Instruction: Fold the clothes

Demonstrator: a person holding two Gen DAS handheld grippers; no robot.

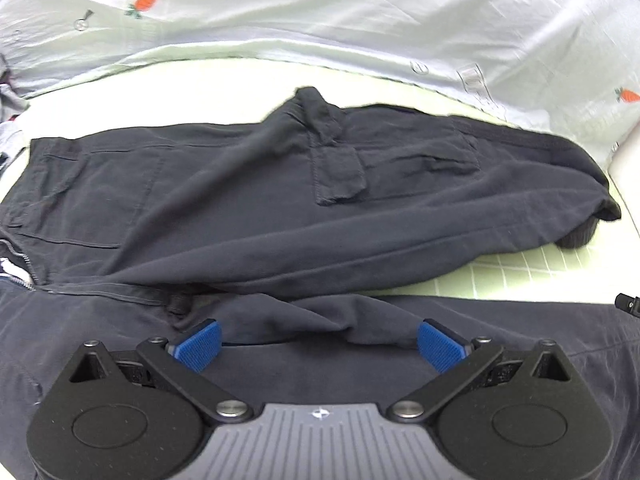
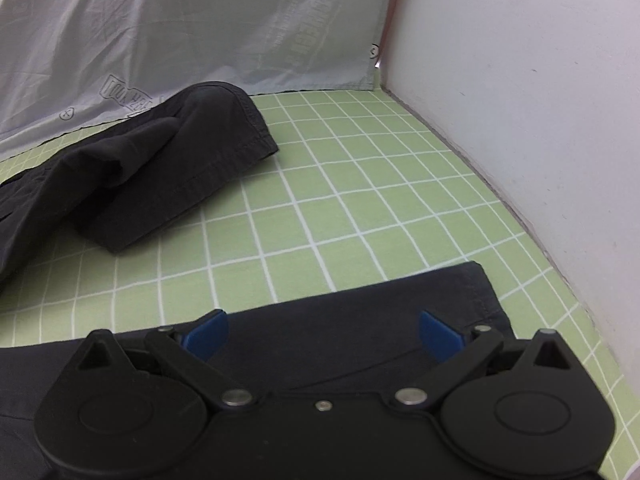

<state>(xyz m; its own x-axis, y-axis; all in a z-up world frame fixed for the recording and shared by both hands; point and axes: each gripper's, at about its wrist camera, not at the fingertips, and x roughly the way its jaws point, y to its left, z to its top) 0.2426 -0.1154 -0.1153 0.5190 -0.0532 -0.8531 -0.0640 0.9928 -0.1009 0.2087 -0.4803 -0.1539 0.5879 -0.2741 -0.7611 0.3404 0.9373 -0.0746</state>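
Observation:
Dark cargo trousers [image 1: 248, 208] lie spread across a green checked sheet [image 2: 340, 208]. In the left wrist view one leg with flap pockets stretches across the middle, and the other leg lies under my left gripper [image 1: 320, 346]. That gripper is open wide, its blue pads [image 1: 198, 344] clear of the cloth. In the right wrist view the far leg's hemmed end [image 2: 168, 168] rests at the left. The near leg's end [image 2: 360, 320] lies flat below my right gripper [image 2: 322, 338], which is open with nothing between its pads.
A pale cloth printed with carrots [image 1: 320, 12] rises behind the trousers in both views. A white wall [image 2: 540, 120] bounds the sheet on the right. Bare checked sheet lies between the two trouser legs. A striped garment's edge [image 1: 10, 120] shows at far left.

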